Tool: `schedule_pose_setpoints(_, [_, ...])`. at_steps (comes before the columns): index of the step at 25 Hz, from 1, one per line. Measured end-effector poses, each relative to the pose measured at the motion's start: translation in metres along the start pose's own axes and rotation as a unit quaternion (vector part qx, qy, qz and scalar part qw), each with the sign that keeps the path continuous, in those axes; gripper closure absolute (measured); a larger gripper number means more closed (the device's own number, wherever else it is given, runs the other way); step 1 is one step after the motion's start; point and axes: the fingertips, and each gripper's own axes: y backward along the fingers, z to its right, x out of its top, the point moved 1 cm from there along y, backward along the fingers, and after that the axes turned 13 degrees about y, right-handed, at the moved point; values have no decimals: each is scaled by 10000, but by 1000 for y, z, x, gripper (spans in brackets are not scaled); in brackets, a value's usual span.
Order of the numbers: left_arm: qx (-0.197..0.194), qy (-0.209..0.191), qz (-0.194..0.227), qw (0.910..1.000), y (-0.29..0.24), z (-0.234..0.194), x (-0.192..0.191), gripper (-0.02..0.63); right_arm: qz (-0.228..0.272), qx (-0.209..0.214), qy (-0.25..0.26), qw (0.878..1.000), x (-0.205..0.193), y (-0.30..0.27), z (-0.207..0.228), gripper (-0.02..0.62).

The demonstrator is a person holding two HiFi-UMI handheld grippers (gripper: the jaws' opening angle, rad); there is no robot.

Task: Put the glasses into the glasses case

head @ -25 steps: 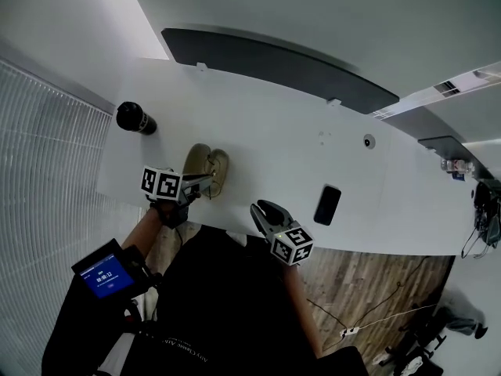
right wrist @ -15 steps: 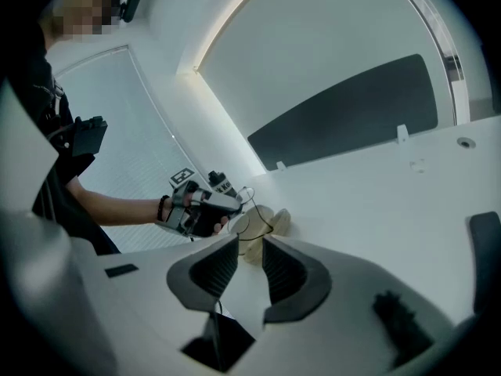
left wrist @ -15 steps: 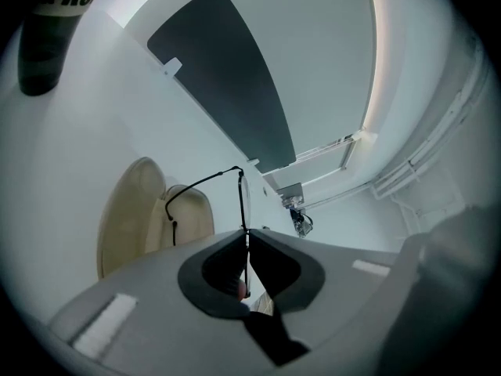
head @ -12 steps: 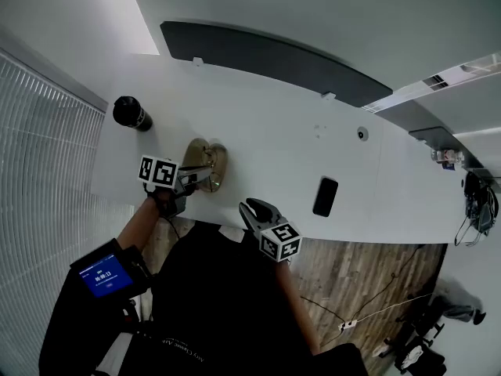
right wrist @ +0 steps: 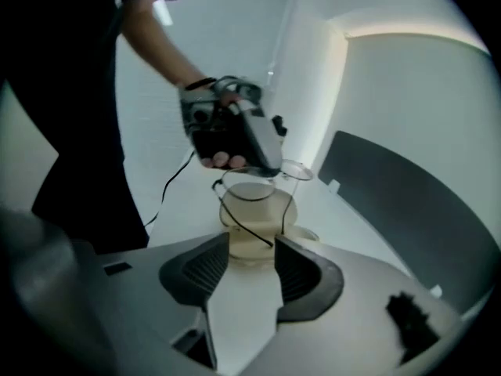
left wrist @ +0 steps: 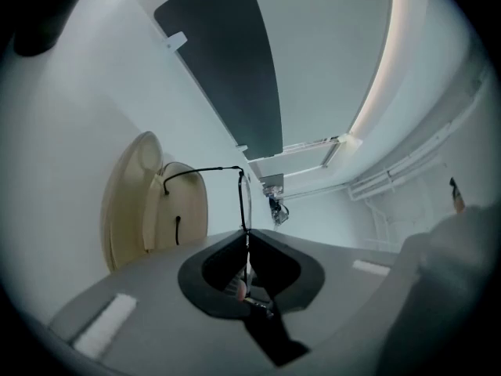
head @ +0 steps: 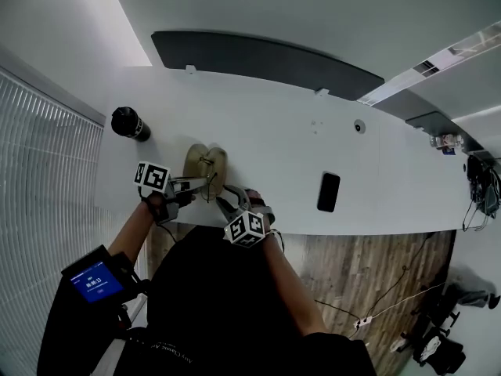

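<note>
The left gripper sits at the lower middle of its own view with its jaws closed on the thin wire frame of the glasses; one temple runs left from the jaws and its tip hangs in front of the open tan case; whether it touches the case cannot be told. In the head view the case lies open on the white table, left of centre, and the left gripper is just below and left of it, about where it was a second ago.

The right gripper is what has changed. A second ago it hung at the lower centre of the head view, off the table's near edge and well apart from the case. It is now up and to the left, just below the case and close to the left gripper, with its marker cube rolled round.

In the right gripper view its jaws stand apart and have just been opening. The end of a temple reaches the gap between the jaw tips, but the pads do not press on it. Beyond it the lenses stand above the case, and the hand with the left gripper is at upper centre.

A black bottle stands at the table's upper left; a dark phone lies to the right, well apart from the case; a dark panel runs along the far edge.
</note>
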Motion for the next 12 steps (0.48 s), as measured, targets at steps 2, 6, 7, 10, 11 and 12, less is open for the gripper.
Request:
schedule_pose_setpoints(2, [-285,226,40,9993,4,8,2,588,128,112,657,9977,3,-12,-10,374])
schedule_pose_setpoints(6, [-734,741,-54,9945,8,41,-3,588,322,-163,730,9967,12,-20,6,287])
schedule_pose_setpoints(7, [-765,743,-72,9943,9,45,-2,588,360,-192,788,9961,14,-23,10,279])
schedule_pose_setpoints(10, [-883,714,-70,9935,10,52,2,588,383,-62,1314,9906,22,-35,14,278])
schedule_pose_setpoints(11, [-887,698,-92,9936,10,51,3,588,326,-90,1457,9888,23,-39,18,278])
schedule_pose_setpoints(12, [-850,688,-140,9939,8,47,5,588,256,-194,1529,9877,22,-43,24,278])
